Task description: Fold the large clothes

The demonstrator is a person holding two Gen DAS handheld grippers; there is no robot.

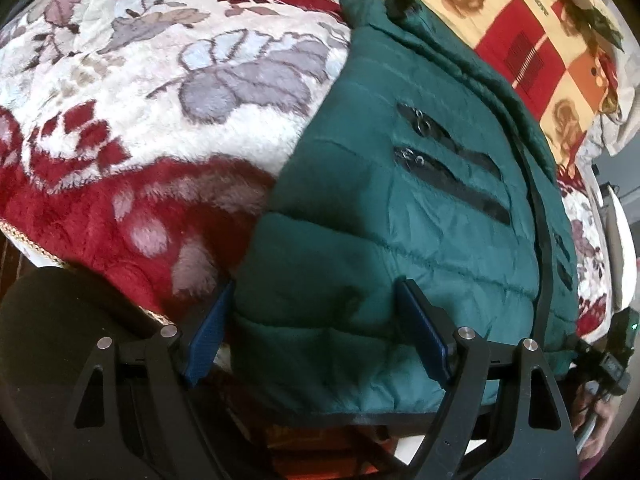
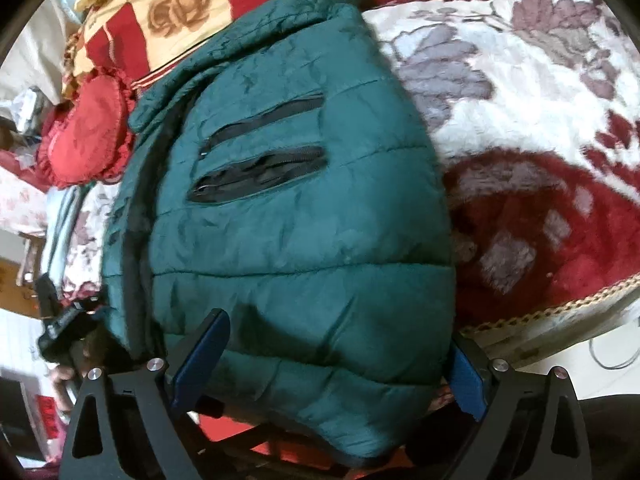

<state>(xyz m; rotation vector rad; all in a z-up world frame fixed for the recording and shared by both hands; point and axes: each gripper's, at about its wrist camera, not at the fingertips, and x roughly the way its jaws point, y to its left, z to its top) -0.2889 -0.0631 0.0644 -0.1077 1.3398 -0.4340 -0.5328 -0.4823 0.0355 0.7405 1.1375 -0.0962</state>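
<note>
Both the left gripper (image 1: 316,336) and right gripper (image 2: 332,364) stand spread wide, straddling the near hem of the green jacket (image 1: 400,208), which lies flat on the blanket (image 1: 132,92). Judged step: grasping the hem; next, close both grippers on it and fold toward the collar.

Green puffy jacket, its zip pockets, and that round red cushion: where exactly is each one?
Green jacket (image 1: 400,240): left wrist view, quilted front panel.
Zip pockets (image 2: 264,168): right wrist view, lower black zipper opening.
Red cushion (image 2: 88,132): right wrist view, centre of its round face.
</note>
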